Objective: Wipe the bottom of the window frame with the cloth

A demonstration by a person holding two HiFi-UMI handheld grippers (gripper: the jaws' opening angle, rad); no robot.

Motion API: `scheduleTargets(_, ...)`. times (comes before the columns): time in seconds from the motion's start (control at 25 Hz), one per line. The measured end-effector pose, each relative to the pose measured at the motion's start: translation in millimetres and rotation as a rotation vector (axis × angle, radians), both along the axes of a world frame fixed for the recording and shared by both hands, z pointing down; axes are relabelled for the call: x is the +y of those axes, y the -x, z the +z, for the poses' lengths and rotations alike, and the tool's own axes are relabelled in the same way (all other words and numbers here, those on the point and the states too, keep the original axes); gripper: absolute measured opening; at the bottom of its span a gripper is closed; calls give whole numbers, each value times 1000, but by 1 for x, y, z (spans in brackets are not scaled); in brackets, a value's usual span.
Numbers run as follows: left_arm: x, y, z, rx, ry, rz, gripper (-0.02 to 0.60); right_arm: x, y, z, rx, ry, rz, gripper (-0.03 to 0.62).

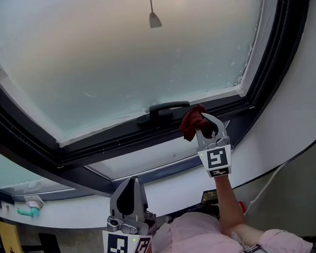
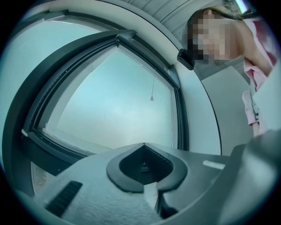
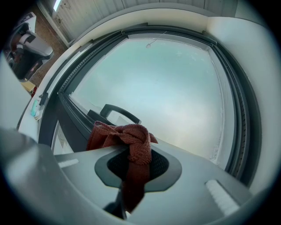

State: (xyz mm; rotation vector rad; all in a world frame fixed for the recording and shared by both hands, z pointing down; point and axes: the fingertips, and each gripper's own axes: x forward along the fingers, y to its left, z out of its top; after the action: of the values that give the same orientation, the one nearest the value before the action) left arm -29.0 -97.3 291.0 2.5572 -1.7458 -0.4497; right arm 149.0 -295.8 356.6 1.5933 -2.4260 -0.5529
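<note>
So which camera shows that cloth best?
The right gripper view: the cloth sits close-up, pinched in the right gripper. The head view shows it small beside the handle; the left gripper view misses it.

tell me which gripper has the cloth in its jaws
The right gripper: its jaws are shut on the red cloth, up by the window handle. The left gripper sits lower, jaws shut on nothing.

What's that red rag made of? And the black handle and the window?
The red rag looks like soft woven cloth: ribbed threads show and it bunches up. The black handle looks like matte metal or plastic; I can't tell which. The window pane looks like frosted glass, milky with light coming through.
</note>
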Motion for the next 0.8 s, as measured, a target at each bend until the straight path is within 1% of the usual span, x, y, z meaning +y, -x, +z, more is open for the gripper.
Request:
scheduleTargets(0.52,-5,-13,-2,-6,-1,-12,-3,-8,-30,1,-20,5,30,61)
scheduleTargets(0.8,-11,-27,-4,-8,0,-11,-3,-11,-43,-1,-22,-2,26,61)
